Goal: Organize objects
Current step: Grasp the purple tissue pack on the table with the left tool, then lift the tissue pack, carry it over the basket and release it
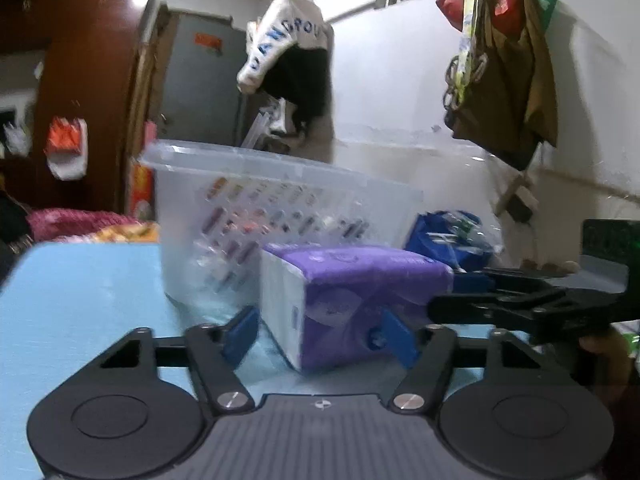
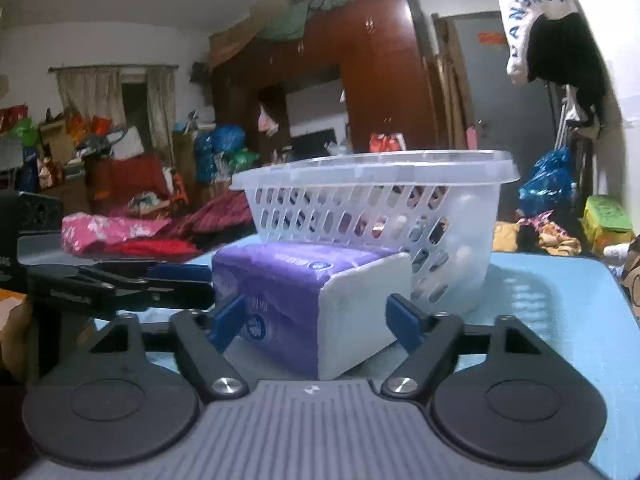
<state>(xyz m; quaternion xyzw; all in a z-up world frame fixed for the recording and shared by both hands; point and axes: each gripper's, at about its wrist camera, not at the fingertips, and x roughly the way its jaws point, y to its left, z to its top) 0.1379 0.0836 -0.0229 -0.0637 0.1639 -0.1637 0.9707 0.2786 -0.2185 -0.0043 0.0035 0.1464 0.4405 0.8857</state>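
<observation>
The left gripper [image 1: 318, 338], nearest the lens, straddles one corner of a purple tissue pack [image 1: 360, 280], one blue pad beside its white end and the other against its purple side. Blur hides whether the pads are pressing or only bracketing it. The right gripper [image 2: 316, 320] meets the same pack at its opposite end, both pads touching, and appears to have it clasped.

The pale blue table [image 1: 80, 300] carries everything. On it stands a clear slotted basket [image 2: 372, 168], upright and just behind the pack, which lies flat on the tabletop in front of the basket wall, touching it or nearly so. Nothing can be made out for certain inside the basket; the colours in its slots look like the room showing through.

By this showing, the tidying is at an early stage: the pack is not yet in the basket, and lifting it over the rim looks like the job ahead.

As for writing, a white garment [image 1: 280, 40] hanging on the far wall bears blue capitals reading roughly "ANGROU", both ends uncertain. An orange sticker [image 1: 208, 44] on a grey door is unreadable. The pack's own print is too blurred to make out.
</observation>
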